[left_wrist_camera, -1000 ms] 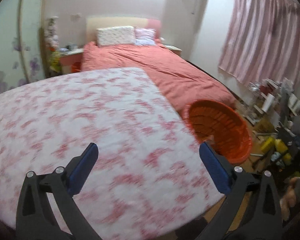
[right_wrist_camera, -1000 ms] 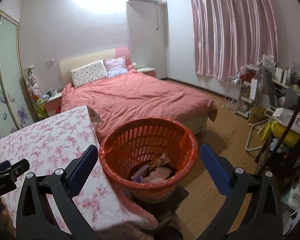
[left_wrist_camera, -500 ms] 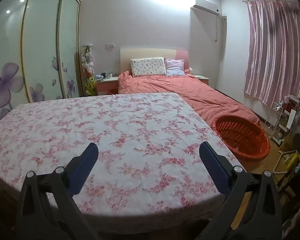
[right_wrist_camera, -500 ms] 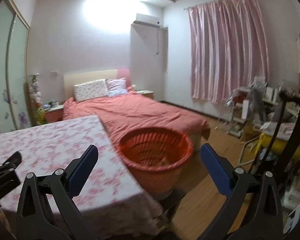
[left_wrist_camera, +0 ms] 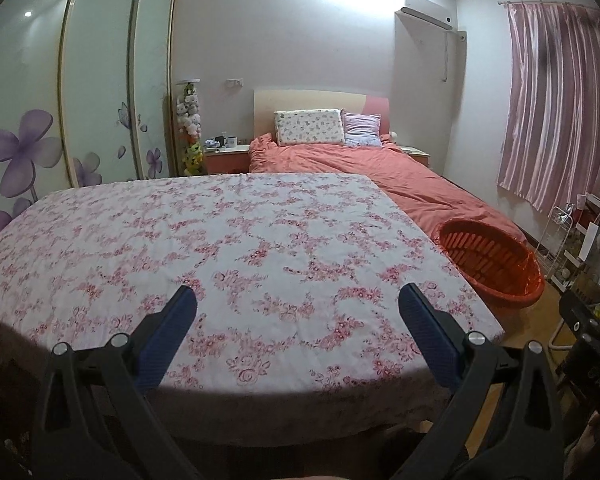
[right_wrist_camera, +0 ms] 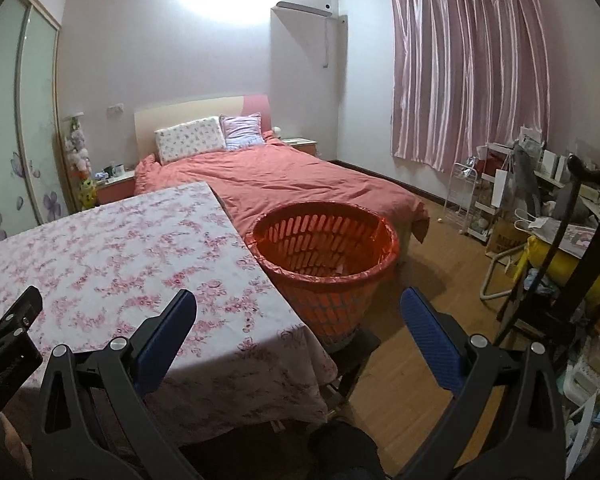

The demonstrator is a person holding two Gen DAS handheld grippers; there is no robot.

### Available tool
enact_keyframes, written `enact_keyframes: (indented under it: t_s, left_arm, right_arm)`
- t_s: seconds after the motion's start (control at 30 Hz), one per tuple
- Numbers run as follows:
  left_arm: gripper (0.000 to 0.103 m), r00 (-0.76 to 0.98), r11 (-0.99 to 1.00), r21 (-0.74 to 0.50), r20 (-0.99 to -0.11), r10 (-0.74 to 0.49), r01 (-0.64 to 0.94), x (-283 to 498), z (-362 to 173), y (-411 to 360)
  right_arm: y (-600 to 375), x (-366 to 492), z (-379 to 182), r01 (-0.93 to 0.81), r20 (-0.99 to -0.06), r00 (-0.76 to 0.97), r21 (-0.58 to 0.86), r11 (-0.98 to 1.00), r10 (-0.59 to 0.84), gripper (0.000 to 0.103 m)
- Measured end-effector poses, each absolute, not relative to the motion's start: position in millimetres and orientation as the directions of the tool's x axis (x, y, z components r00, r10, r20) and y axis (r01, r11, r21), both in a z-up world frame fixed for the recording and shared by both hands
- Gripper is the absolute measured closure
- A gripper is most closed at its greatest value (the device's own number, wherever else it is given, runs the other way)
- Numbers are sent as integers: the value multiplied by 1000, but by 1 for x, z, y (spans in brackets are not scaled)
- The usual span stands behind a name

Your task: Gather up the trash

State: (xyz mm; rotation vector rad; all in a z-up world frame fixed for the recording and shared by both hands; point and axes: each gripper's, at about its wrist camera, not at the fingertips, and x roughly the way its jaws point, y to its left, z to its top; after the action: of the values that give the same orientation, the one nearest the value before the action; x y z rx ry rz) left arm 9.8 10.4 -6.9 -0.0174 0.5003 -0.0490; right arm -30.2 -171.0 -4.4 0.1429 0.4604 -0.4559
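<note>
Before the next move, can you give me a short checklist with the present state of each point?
1. Left tool open and holding nothing: ok.
2. Right tool open and holding nothing: ok.
3. Orange basket upright beside the table: ok.
4. Bag liner folded over the basket rim: ok.
5. Trash left on the floral tablecloth: none visible, ok.
6. Trash on the floor: cannot tell.

The bench (left_wrist_camera: 236,240) stands in the foreground. The basket (right_wrist_camera: 326,264) sits just beside its right edge, on a low stand on the floor (right_wrist_camera: 428,280). The bed (right_wrist_camera: 284,176) lies behind both, headboard to the far wall. A wardrobe (left_wrist_camera: 100,80) lines the left wall. Cluttered shelving (right_wrist_camera: 500,192) stands right, below the curtain (right_wrist_camera: 472,64).
</note>
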Motion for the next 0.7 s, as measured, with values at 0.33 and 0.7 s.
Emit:
enact_keyframes:
  t_s: [0.33,0.7]
  left_arm:
    - [4,876,998,-32,-479,-57,47,5,-8,11]
    - [4,878,999,-21,-477,-46,41,1,-8,7]
  right_arm:
    - [-170,-29,-11,468,-509,764,16,884,-396,2]
    - [-170,-30,-12,514,-513,729,-27,857,-453,2]
